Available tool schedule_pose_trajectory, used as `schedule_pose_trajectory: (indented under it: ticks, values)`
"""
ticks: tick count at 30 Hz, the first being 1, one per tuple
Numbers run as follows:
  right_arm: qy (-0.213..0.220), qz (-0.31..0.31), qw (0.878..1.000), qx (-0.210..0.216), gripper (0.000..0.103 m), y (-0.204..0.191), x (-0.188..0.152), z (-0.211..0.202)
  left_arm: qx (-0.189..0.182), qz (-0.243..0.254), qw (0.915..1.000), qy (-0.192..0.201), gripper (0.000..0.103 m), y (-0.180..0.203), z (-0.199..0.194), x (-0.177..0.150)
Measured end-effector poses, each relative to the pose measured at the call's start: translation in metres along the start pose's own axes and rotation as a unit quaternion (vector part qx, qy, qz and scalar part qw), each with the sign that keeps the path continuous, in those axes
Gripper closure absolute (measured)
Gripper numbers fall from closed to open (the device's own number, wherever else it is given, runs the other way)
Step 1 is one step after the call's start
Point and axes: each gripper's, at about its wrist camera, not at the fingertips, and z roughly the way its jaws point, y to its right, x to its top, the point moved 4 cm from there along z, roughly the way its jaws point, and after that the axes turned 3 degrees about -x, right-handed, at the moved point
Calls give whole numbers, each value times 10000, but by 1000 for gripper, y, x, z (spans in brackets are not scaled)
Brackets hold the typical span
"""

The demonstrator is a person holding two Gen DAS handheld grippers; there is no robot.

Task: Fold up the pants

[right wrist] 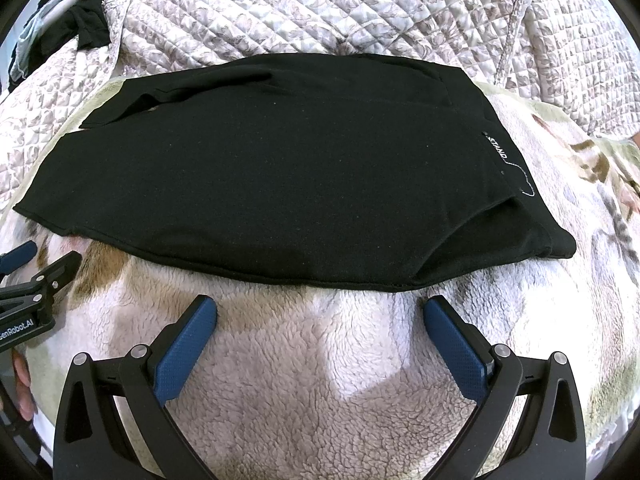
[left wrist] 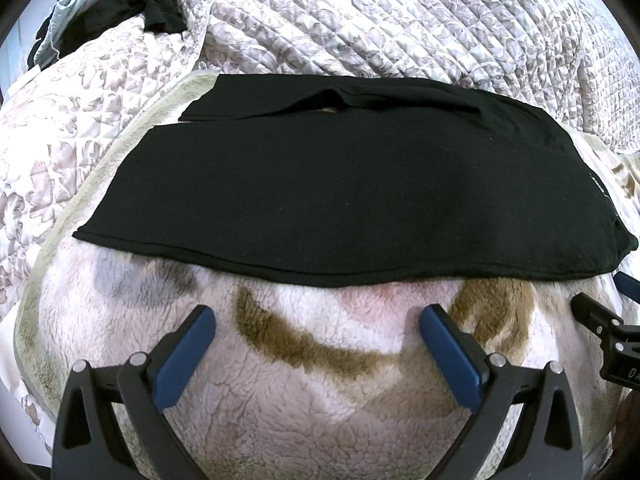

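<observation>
Left wrist view gives me the black pants (left wrist: 320, 196) lying flat and folded into a broad, soft-edged slab of matte knit cloth, with 2 layers showing along the far edge and a thin hem seam along the near edge. They rest on a fleecy cream blanket (left wrist: 320, 380) printed with brown curved bands. From the right wrist view I can read a small white printed label (right wrist: 498, 148) near the right end of the pants, with a loose white thread trailing from it. My left gripper (left wrist: 318, 320) hangs just short of the near hem, its blue textured pads spread wide with only fleece between them. My right gripper (right wrist: 320, 312) sits the same way, jaws fully apart, not touching the cloth. Behind the blanket, a quilted floral bedspread (right wrist: 320, 12) lies rumpled, and dark clothes (left wrist: 152, 0) are heaped at the far left.
</observation>
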Motion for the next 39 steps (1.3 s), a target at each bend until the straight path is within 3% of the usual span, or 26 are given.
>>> schedule_pose_trajectory:
  ticks: [39]
  values:
    - [10,-59,9999,109,0,1,0,-1,-86,-26,9998,-193,0,-5,4,3]
